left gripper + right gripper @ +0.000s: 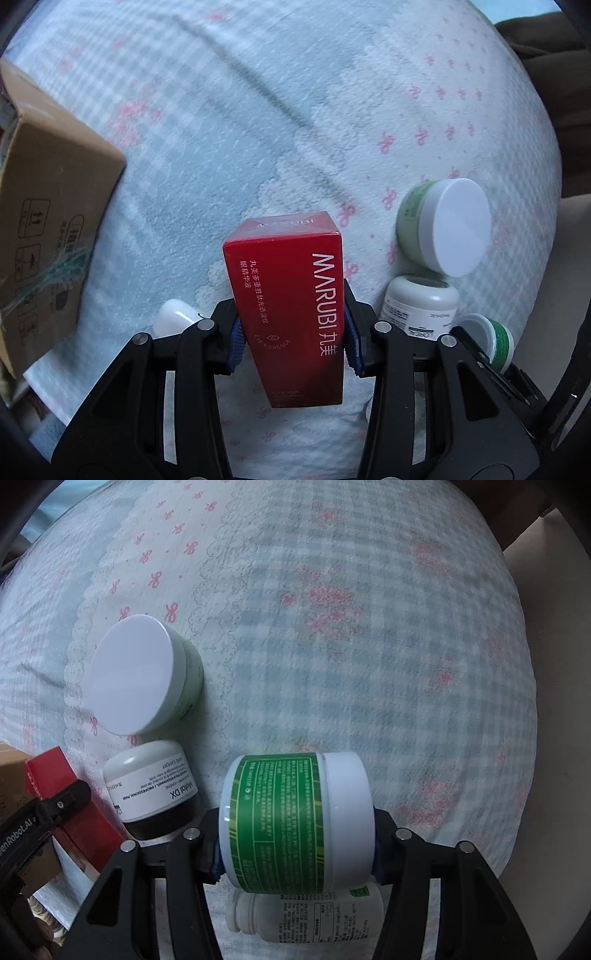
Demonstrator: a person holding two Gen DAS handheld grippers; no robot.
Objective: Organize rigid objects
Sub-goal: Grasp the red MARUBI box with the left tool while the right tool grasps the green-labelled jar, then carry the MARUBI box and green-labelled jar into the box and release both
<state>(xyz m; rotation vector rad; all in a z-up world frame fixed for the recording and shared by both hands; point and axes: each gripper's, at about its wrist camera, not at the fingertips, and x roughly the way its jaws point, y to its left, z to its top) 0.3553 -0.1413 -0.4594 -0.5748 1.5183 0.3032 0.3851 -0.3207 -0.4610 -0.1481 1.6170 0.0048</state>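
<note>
My left gripper (293, 338) is shut on a red MARUBI box (288, 295) and holds it upright above the bed. My right gripper (295, 843) is shut on a white jar with a green label (295, 819), held on its side; the jar also shows at the right edge of the left wrist view (491, 341). A pale green jar with a white lid (443, 225) (142, 672) lies on its side. A white Metal DX jar (419, 302) (151, 779) lies below it. The red box also shows in the right wrist view (62, 797).
A cardboard box (48, 206) stands at the left on the checked bedspread (258, 110). A small white object (173, 319) lies left of my left gripper. A white bottle (303, 915) lies on its side under my right gripper. The bed's right edge (532, 701) is near.
</note>
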